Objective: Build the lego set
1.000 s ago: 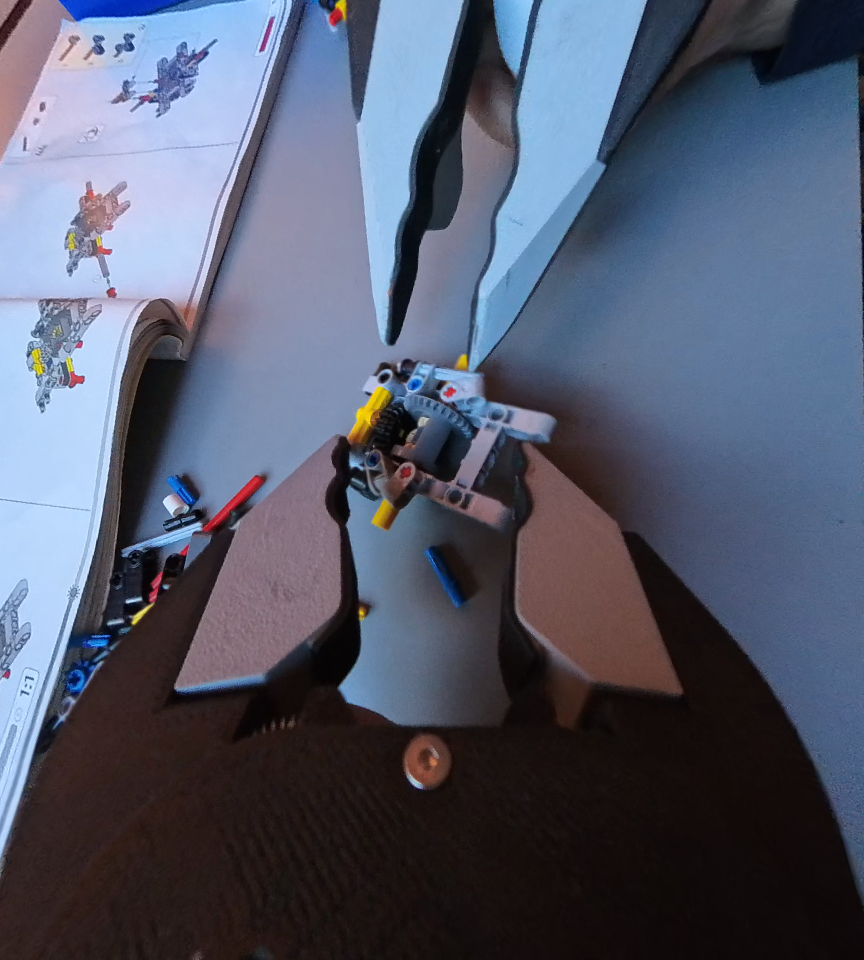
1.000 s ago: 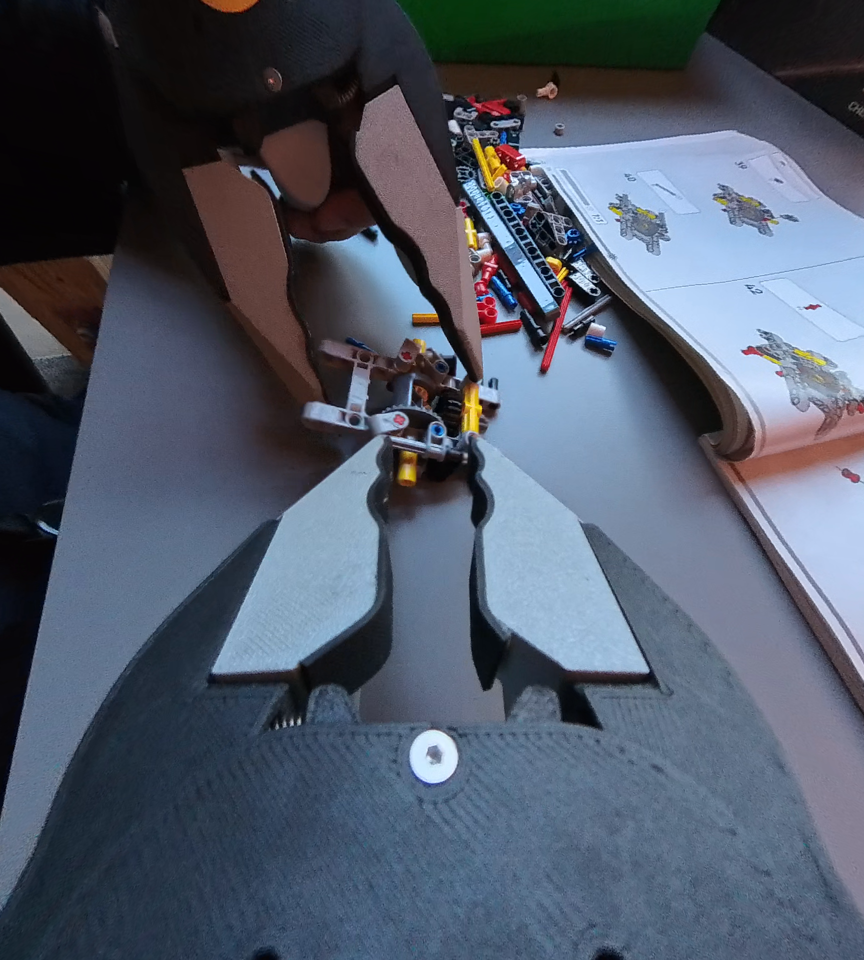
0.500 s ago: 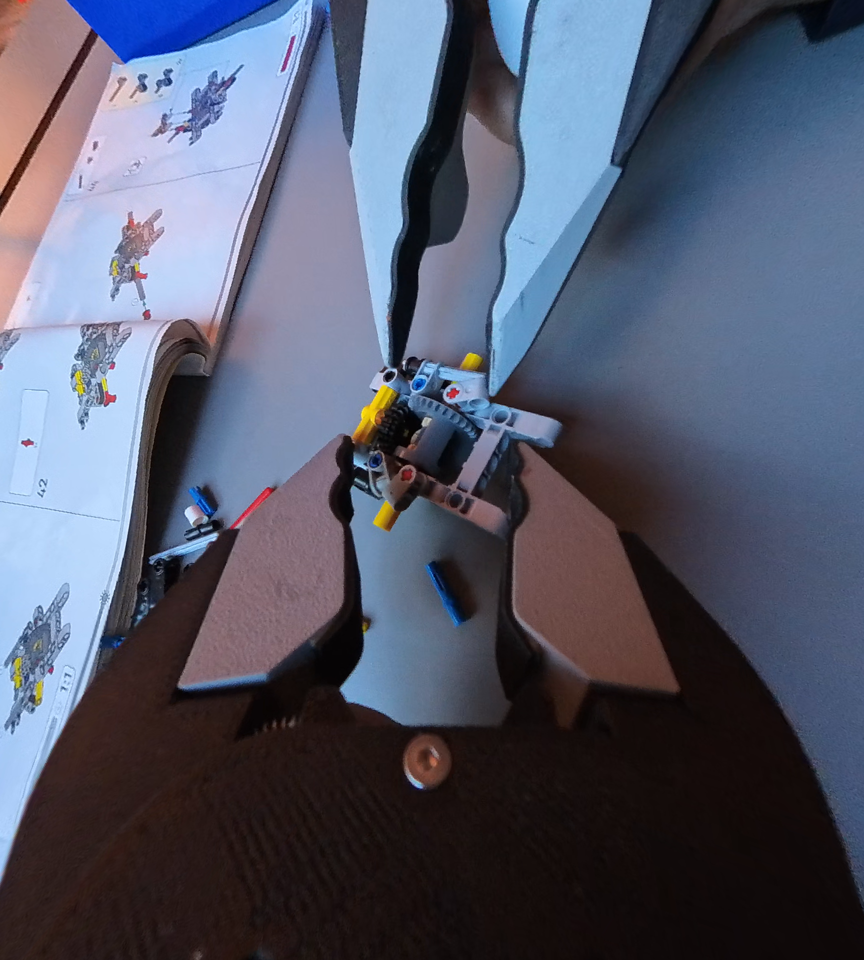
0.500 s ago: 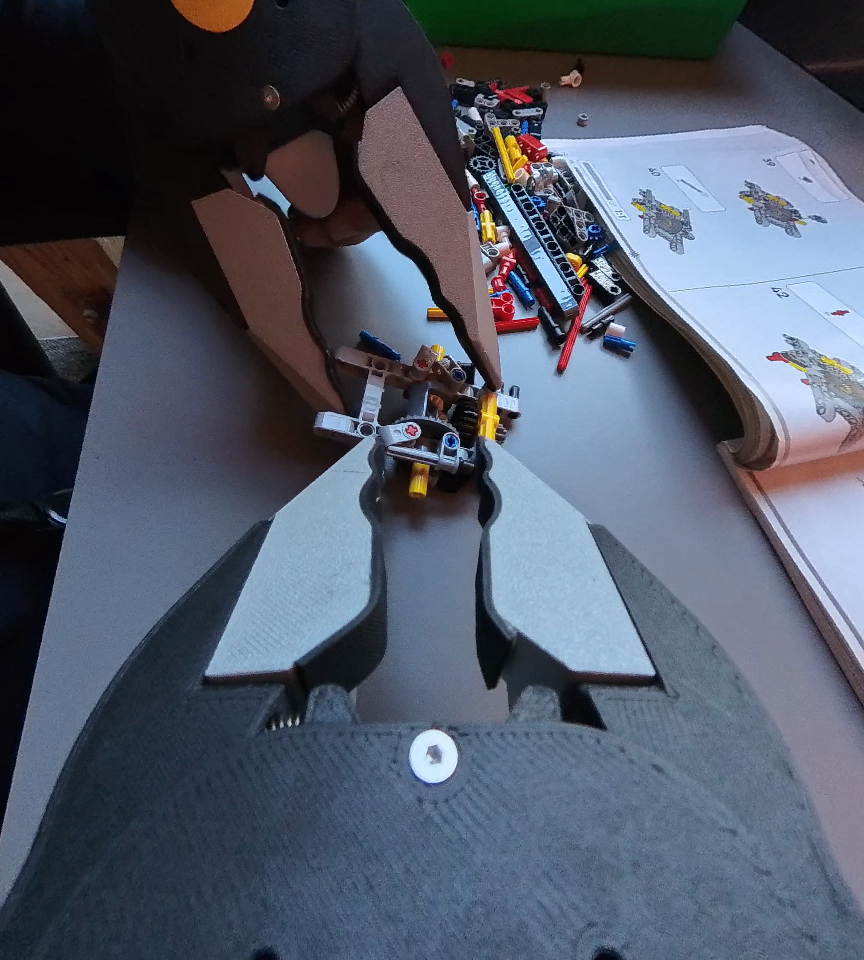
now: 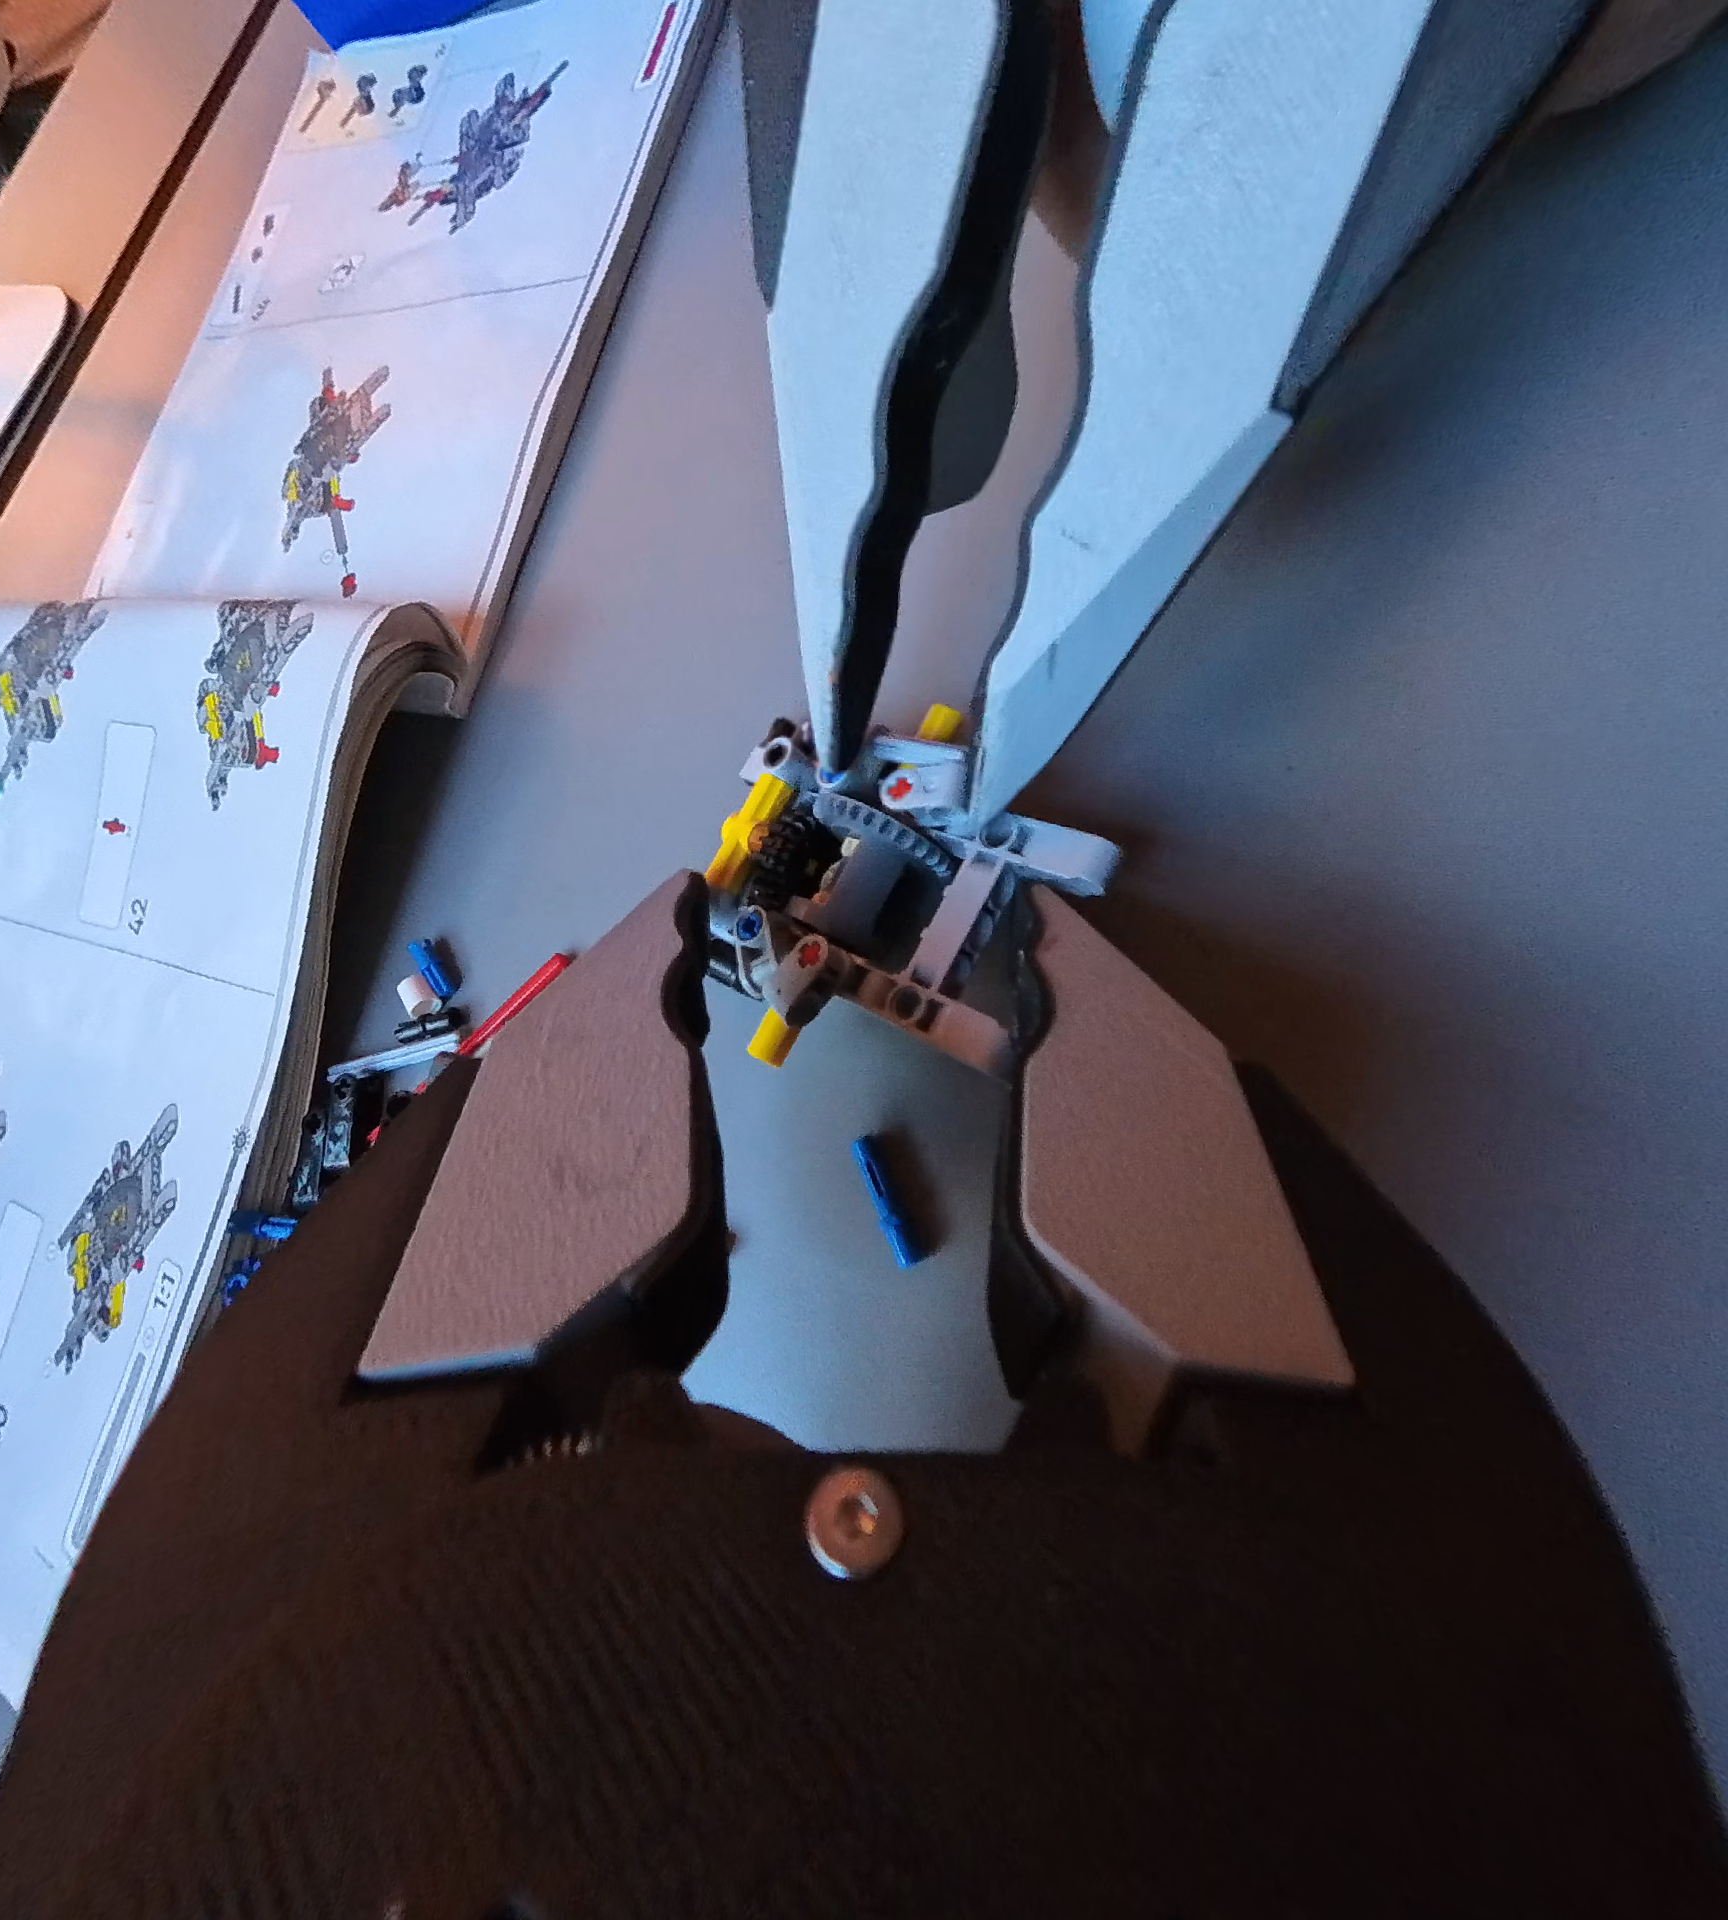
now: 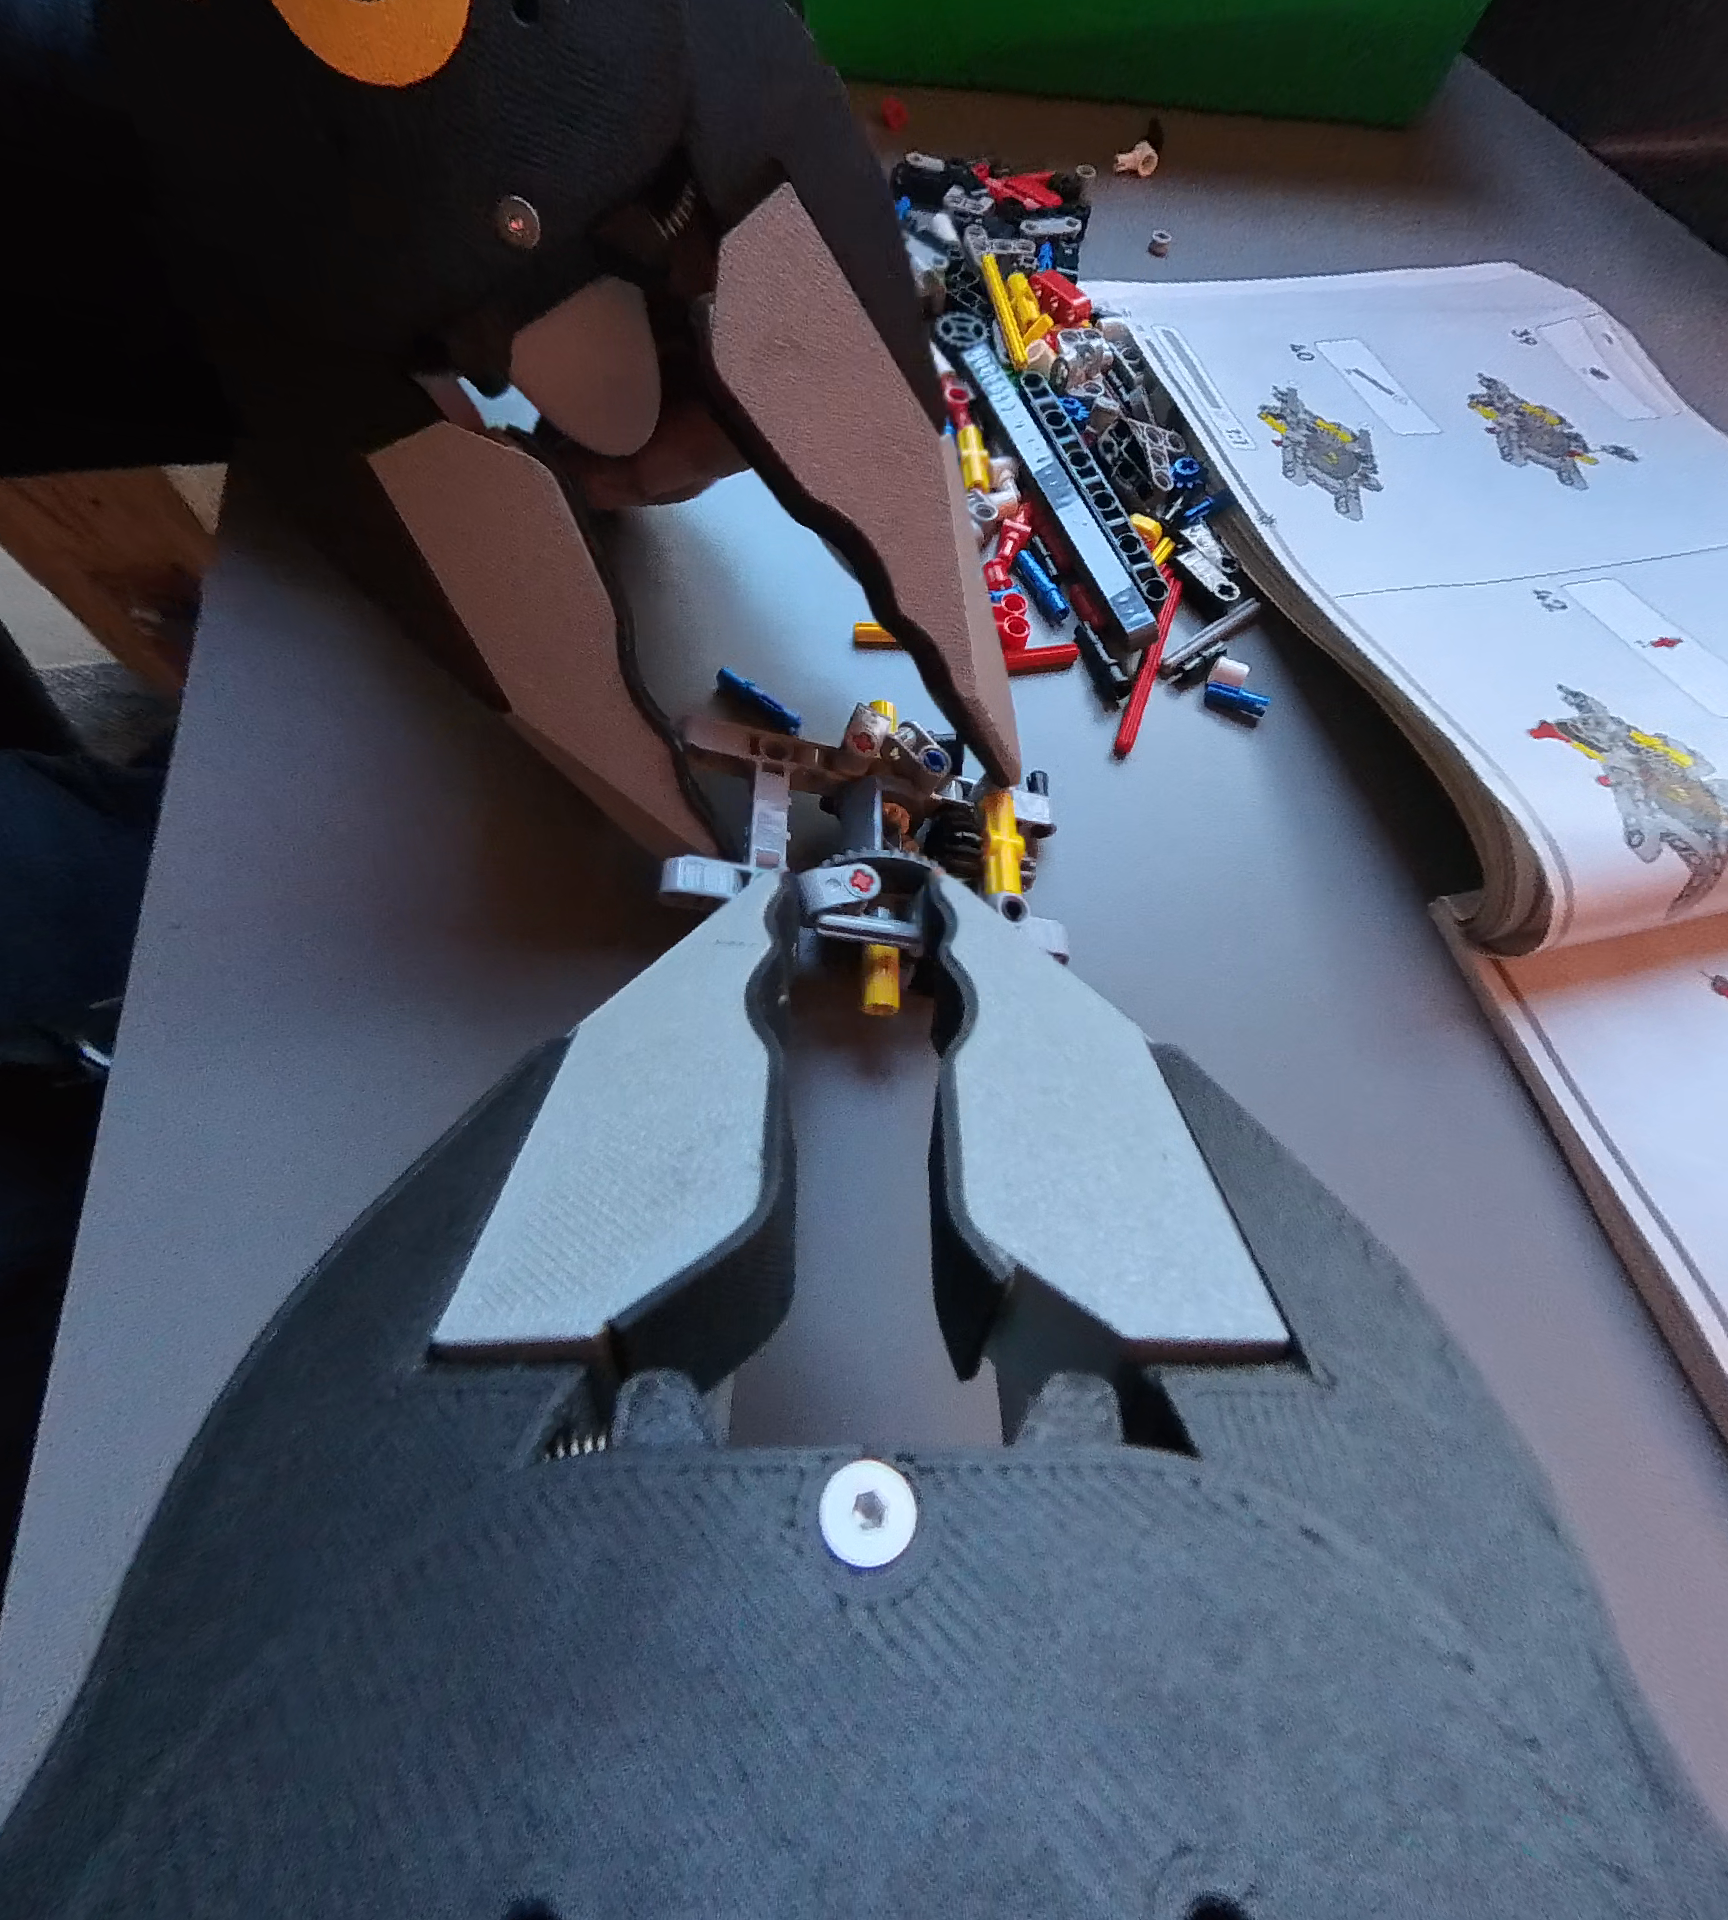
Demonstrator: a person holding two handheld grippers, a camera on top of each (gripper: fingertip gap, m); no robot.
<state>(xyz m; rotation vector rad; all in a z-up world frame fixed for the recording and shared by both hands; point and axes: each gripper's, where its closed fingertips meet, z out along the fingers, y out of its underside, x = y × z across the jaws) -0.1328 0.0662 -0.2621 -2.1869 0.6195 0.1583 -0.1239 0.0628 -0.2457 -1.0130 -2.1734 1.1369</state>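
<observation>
A small grey building-toy gear assembly (image 5: 870,883) with yellow axles and a black gear stands on the grey table (image 5: 1462,727). My left gripper (image 5: 860,925), with brown fingers, is shut on it, one pad on each side. My right gripper (image 6: 855,904), with grey fingers, is shut on the assembly's (image 6: 870,831) near end, around a grey link with a red axle end and a yellow axle. Each gripper shows opposite the other: the right gripper (image 5: 907,779) in the left wrist view, the left gripper (image 6: 849,800) in the right wrist view.
A loose blue pin (image 5: 886,1200) lies on the table between my left fingers. An open instruction booklet (image 6: 1566,623) lies to one side, with a pile of loose parts (image 6: 1047,416) next to it. A green bin (image 6: 1151,52) stands at the far edge. My two grippers' fingertips are within a few centimetres of each other. My left gripper's tips are some 6 cm from the loose blue pin (image 5: 886,1200). Seen from the right wrist view (image 6: 757,693) as well.
My right gripper's fingers have closed in on the near end of the assembly. My left gripper has kept its grip on the assembly, which has stayed on the table.
</observation>
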